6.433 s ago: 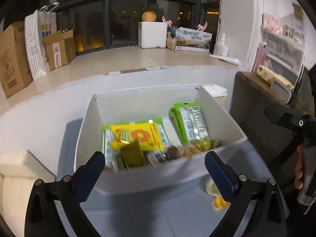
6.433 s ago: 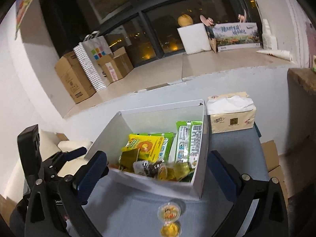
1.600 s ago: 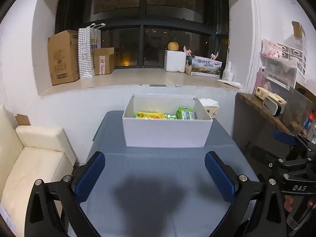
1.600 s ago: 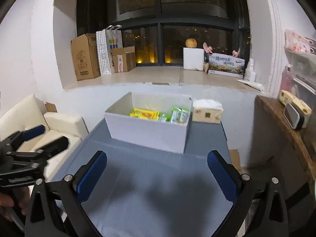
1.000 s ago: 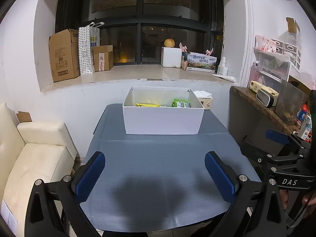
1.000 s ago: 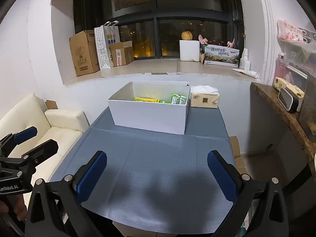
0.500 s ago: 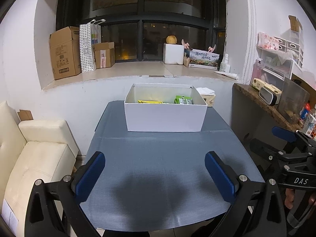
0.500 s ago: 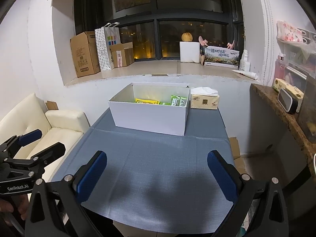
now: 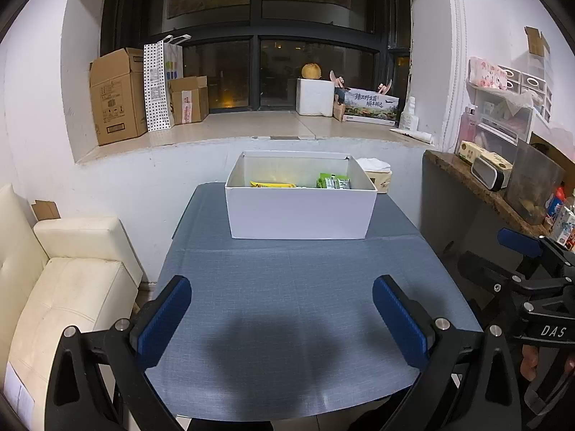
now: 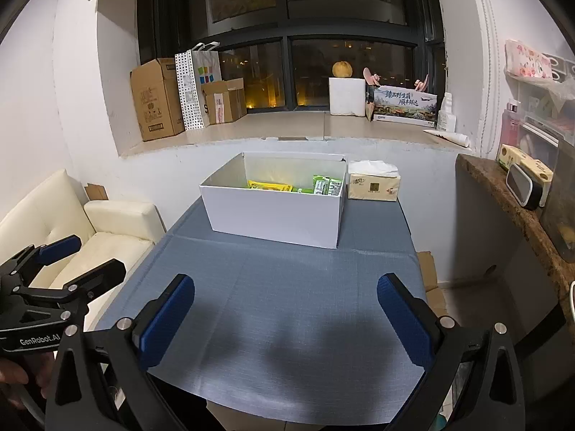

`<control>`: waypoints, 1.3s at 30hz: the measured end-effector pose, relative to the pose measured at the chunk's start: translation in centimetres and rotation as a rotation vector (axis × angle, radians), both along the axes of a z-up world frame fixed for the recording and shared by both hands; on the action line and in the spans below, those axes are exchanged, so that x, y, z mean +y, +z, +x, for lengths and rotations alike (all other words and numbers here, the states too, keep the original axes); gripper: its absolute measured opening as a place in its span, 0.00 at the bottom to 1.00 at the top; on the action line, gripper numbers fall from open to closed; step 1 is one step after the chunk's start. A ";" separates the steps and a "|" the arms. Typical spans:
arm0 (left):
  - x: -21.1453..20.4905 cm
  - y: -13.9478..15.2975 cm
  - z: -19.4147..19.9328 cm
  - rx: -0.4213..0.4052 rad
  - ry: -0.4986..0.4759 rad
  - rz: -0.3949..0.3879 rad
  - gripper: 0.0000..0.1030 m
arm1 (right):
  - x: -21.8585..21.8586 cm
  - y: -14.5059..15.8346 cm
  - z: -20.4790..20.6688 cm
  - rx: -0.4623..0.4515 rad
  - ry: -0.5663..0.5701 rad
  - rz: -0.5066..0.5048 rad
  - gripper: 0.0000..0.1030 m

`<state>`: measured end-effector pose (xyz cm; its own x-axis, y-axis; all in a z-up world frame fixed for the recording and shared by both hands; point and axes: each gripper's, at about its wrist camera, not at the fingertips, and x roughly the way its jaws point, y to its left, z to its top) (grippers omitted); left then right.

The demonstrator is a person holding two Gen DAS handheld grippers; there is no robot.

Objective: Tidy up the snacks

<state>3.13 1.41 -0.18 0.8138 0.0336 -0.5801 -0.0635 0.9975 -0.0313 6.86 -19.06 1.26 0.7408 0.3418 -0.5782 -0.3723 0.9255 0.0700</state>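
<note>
Both claws hang spread wide with nothing between their blue pads: the left claw and the right claw each sit over the near part of the counter, well apart from the box. Each also shows in the other's view, the right claw at the right edge of the left view with a hand partly seen behind its frame, and the left claw at the left edge of the right view, its jaws parted too. The snacks lie inside a white open-topped box that stands at the far end of the grey-blue counter; over its front wall only the tops show, a yellow packet toward the left and green packets toward the right. Just beside the box, on its right, sits a tissue box with white tissue standing out of the top. A cream sofa stands left of the counter. Behind runs a deep window ledge below dark panes, carrying cardboard boxes, a dotted paper bag, and a white foam box with a round yellow fruit on top. A dark side shelf stands at the right.
</note>
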 end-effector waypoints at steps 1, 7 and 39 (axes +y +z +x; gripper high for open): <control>0.0 0.0 0.0 0.000 0.000 0.000 1.00 | 0.0 0.0 0.0 0.000 0.000 0.000 1.00; 0.0 0.0 0.1 0.003 0.000 -0.002 1.00 | 0.0 0.0 -0.1 0.000 0.002 -0.001 1.00; -0.6 0.3 -0.3 0.000 -0.019 -0.001 1.00 | -0.2 0.2 -0.7 -0.004 -0.001 -0.001 1.00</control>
